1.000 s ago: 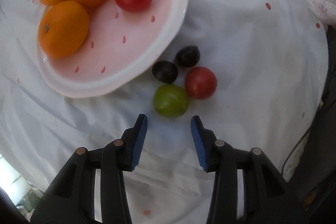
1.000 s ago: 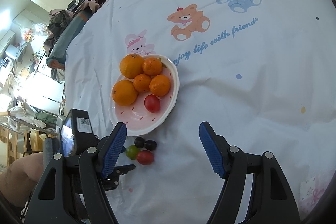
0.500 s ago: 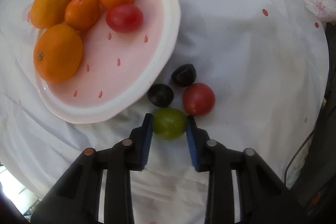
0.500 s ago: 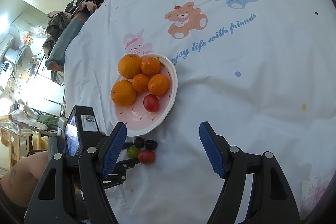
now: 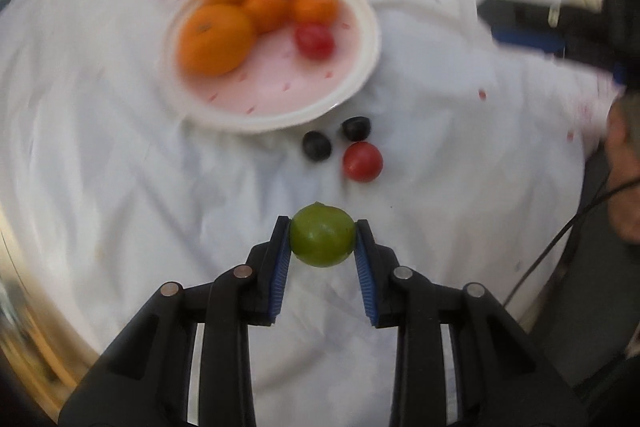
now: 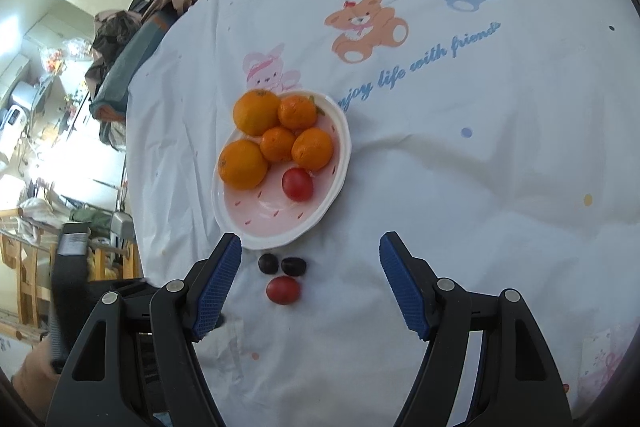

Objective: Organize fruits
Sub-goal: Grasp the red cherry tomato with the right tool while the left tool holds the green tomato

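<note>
A lived-in home. A round table wears a white cloth printed with cartoon bears and blue script (image 6: 400, 39), holding a pink-and-white plate of fruit (image 6: 276, 215). Far left, a heap of clothes and bags (image 6: 132, 39) lies at the table's edge; beyond it are pale cabinets (image 6: 36, 39) and wooden furniture (image 6: 20, 267).

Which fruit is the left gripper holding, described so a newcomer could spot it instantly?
Start at the pink plate of oranges on the white cartoon-print tablecloth. Just off its near rim lie two dark plums and a red tomato. Nearer still, the left gripper clamps a round green fruit, the only green one.
</note>
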Demonstrator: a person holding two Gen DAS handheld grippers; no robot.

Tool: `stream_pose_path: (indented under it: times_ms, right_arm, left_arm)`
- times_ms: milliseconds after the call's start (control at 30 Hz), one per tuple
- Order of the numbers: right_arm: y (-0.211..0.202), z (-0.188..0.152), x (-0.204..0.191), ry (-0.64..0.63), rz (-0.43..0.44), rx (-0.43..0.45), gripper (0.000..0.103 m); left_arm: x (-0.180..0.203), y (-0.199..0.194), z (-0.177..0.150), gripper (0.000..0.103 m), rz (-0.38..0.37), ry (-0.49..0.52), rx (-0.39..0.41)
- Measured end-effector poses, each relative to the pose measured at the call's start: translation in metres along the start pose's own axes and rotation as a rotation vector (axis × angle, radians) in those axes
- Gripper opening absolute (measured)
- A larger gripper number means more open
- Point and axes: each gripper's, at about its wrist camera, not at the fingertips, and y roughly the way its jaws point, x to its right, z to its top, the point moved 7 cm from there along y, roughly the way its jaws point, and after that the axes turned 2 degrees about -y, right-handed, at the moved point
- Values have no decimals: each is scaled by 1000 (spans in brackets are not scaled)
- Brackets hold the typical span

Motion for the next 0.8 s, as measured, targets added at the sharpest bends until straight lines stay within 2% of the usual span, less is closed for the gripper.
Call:
stream_pose_path:
  times_ms: [100,233,300,400,600,733,800]
  right_arm:
    - [10,-7,-5,-15,3,-38,74]
    - [38,-25,-11,0,46,-158,74]
    - [60,-37,-15,12,72,-253,73]
    - [81,-48,-22,5,83,-318,61]
    - [110,-58,-31,-42,-20,-371,51]
    - [122,-62,-34,-90,-49,-385,36]
    - [123,-62,-36,-118,-54,-378,36]
  left_arm:
    - [-14,-11,-20,27,-20,-185,41]
    - [-36,-17,-48,27,-4,-302,96]
    - [-49,-16,-57,27,14,-323,100]
    - [-60,-10,-62,27,31,-351,102]
    - [-66,-8,-59,27,63,-358,120]
    - [-64,-8,-59,27,54,-350,116]
    - [-63,-8,-57,27,51,-347,119]
